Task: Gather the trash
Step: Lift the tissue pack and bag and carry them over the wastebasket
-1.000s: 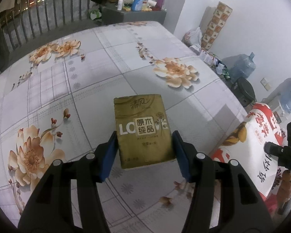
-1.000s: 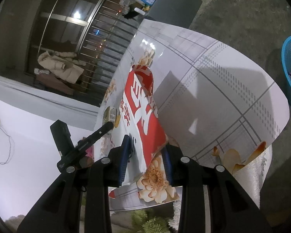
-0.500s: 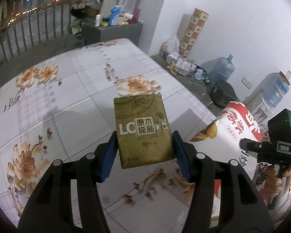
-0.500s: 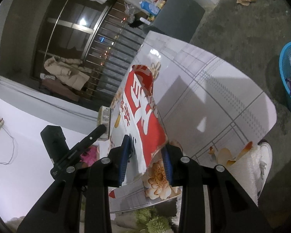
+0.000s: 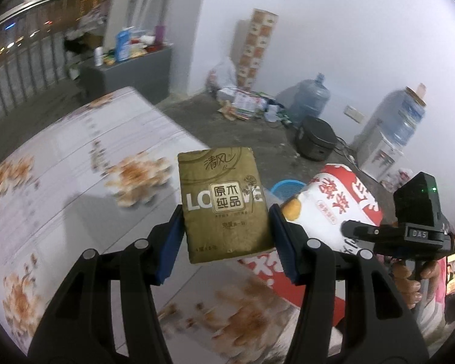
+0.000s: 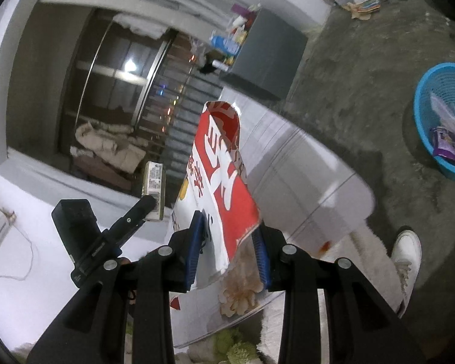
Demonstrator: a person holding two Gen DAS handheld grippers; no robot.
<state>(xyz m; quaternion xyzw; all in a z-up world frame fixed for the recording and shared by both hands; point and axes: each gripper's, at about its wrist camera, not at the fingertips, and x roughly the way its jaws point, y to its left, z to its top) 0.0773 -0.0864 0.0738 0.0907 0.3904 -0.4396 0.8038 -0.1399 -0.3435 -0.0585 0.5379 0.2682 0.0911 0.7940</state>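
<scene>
Gripping a light, squashy tissue pack (image 5: 224, 203) by its sides — left jaws clamping — right jaws are pinching a thin, crinkly snack bag (image 6: 224, 182).

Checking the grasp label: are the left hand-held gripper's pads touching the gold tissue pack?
Touching. The left wrist view shows both blue pads pressed against the sides of the gold tissue pack, held by the left hand-held gripper clear of the table.

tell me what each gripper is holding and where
Left gripper: gold tissue pack, clamped by its lower side edges. Right gripper: red-and-white snack bag, pinched at its lower end.
</scene>
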